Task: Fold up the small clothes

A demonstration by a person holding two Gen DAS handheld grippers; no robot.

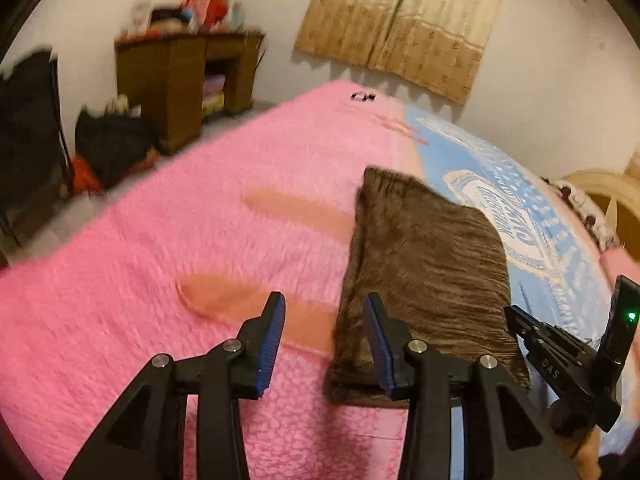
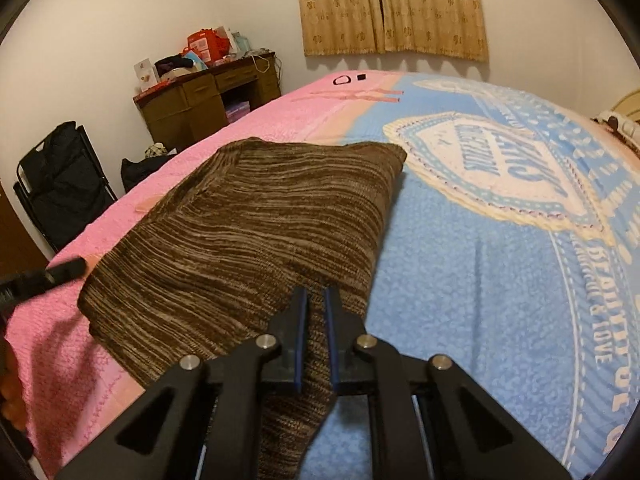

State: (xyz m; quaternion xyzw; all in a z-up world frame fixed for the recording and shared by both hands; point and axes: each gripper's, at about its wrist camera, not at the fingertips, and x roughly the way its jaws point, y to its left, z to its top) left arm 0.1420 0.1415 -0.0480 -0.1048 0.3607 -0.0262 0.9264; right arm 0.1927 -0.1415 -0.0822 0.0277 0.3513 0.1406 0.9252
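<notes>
the brown striped knit cloth (image 2: 248,216), soft and folded to a rough rectangle, is lying on the fuzzy pink and blue blanket (image 2: 460,280). the right gripper (image 2: 316,300) is pinching its near corner; the left gripper (image 1: 324,312) is hanging open beside its left edge.

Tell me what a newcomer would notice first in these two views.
First, the brown striped knit garment, folded and lying across the seam where the bedspread turns from pink to blue with a large crest print. Next, the right gripper, closed on the garment's near corner, while the left gripper hangs open over its left edge. Behind, a cluttered wooden desk stands against the wall beside tan curtains.
</notes>
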